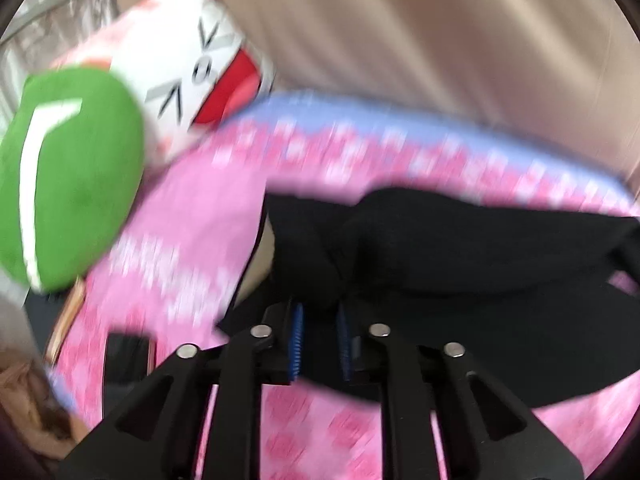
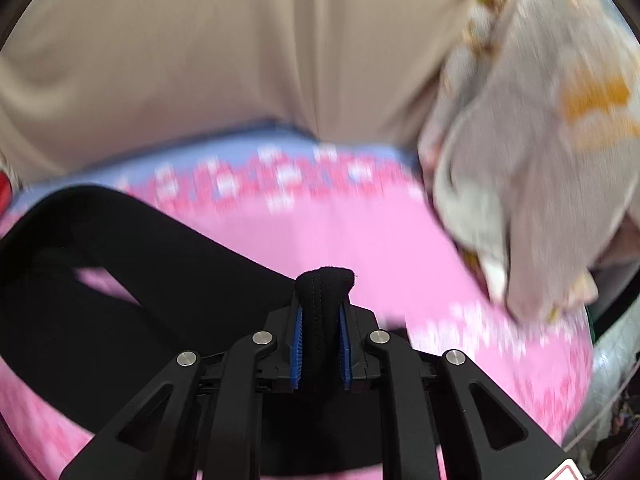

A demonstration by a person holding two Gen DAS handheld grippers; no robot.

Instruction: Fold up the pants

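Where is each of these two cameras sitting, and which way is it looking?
Left wrist view: sits on the left tongs, looking forward and down along them at black pants on a pink bedspread, green cushion at left; only the tongs show.
Right wrist view: sits on the right tongs, looking down at pinched pants, a grey patterned pillow at right; only the tongs show.
Shared: the pants, bedspread and beige curtain behind.
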